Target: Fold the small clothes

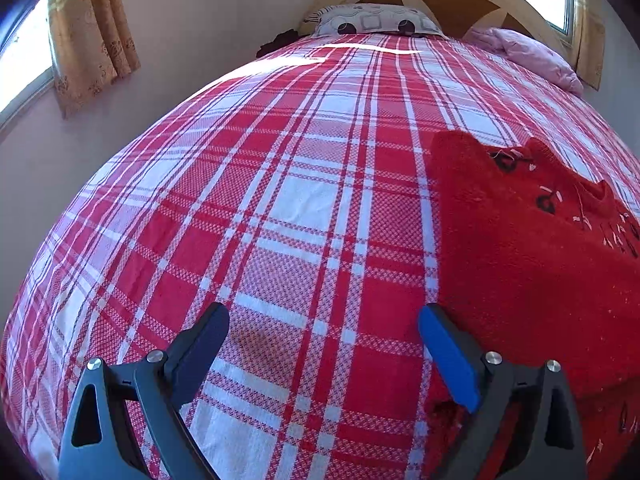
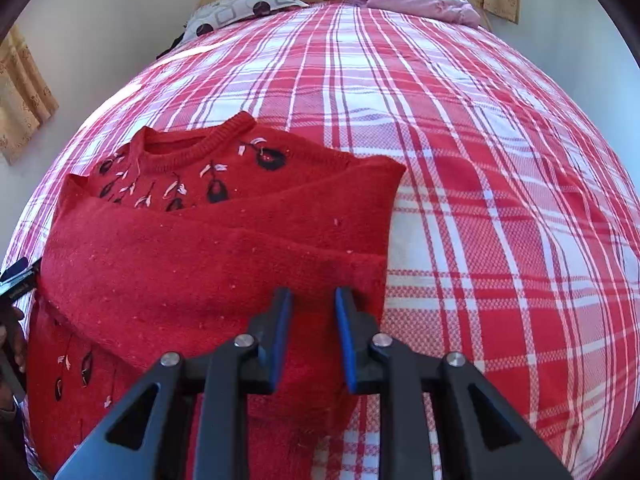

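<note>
A red knit sweater (image 2: 180, 264) with black and white embroidery lies on the plaid bedspread (image 2: 480, 160), its lower part folded up across the chest. My right gripper (image 2: 312, 300) sits at the fold's near right corner, its blue pads close together with a bunch of the red knit pinched between them. In the left wrist view the sweater (image 1: 520, 260) fills the right side. My left gripper (image 1: 324, 312) is open wide over the bedspread (image 1: 280, 200), empty, with its right finger (image 1: 448, 356) over the sweater's left edge.
A grey patterned pillow (image 1: 372, 20) and a pink pillow (image 1: 528, 56) lie at the headboard. Curtains (image 1: 92, 32) hang by the window on the left wall. A hand (image 2: 12, 340) shows at the left rim of the right wrist view.
</note>
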`<state>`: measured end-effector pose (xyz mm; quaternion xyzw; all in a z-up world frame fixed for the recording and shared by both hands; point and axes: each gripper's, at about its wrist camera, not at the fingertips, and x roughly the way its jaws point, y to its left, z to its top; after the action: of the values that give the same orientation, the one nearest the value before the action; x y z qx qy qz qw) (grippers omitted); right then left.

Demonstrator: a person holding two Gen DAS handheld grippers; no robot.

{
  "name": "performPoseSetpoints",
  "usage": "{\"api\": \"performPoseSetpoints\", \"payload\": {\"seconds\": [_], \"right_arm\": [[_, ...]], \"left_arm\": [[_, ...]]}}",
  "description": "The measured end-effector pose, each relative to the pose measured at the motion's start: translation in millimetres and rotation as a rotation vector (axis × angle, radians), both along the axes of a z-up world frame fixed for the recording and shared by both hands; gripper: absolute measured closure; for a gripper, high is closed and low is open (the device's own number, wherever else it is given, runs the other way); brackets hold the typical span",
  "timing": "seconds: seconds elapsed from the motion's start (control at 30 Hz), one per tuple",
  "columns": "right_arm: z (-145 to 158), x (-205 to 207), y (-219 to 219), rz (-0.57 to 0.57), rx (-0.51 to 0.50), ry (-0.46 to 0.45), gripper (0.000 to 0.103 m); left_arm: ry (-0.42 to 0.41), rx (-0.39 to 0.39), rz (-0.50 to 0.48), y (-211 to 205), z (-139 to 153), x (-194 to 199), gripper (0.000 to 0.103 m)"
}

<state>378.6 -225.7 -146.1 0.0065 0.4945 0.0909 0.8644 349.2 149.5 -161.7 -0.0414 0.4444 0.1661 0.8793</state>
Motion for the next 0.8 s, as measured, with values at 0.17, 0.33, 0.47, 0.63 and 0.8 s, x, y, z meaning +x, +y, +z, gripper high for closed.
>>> {"api": "performPoseSetpoints", "payload": {"seconds": [0.17,0.33,0.47,0.63,0.8], "right_arm": [[9,-10,-1,-0.006,0.014,-0.011,0.074],[19,-41,4,0.029,0.021,-0.051,0.068],[6,-40,10,0.042,-0.047,-0.033,0.068],[5,-35,1,0.015,0.011,-0.023,0.067],[25,-56,5,0.034,0.007,-0.109,0.063]], "left_arm": [[-0.074,-0.002,0.004,-3,18,-19,0.007],[-0.121,0.009,-0.032,-17,32,-26,0.007],[-0.033,0.069,-0.056,-27,7,-9,0.007],[-0.028,0.014,-0.009,-12,12,-17,0.007],[-0.177,0.06,-0.02,-18,49,-48,0.007]]}}
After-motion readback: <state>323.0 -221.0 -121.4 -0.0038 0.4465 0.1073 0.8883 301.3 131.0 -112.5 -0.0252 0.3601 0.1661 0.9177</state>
